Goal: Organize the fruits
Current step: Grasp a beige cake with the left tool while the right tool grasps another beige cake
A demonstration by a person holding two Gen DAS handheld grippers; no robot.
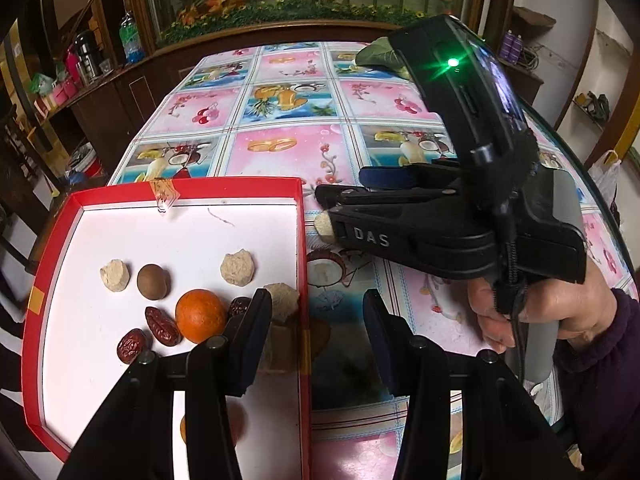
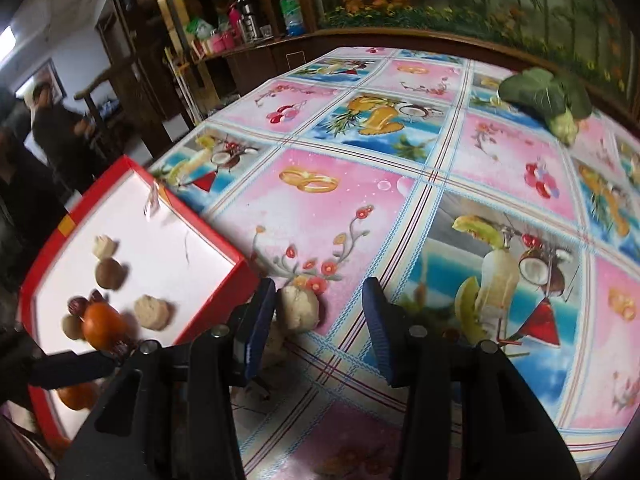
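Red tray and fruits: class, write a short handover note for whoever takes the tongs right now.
Left tongs: open, empty, straddling the red tray wall.
Right tongs: open around a pale lump on the tablecloth, not gripping.
Done: orange, red dates, brown nut and other pale lumps lie in the tray.
Left: grip that lump and move it into the tray.

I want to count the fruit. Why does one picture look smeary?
Right wrist view: motion blur smears the box and orange, edges bend. Left wrist view: sharper, the orange is crisp, the white box floor glares.
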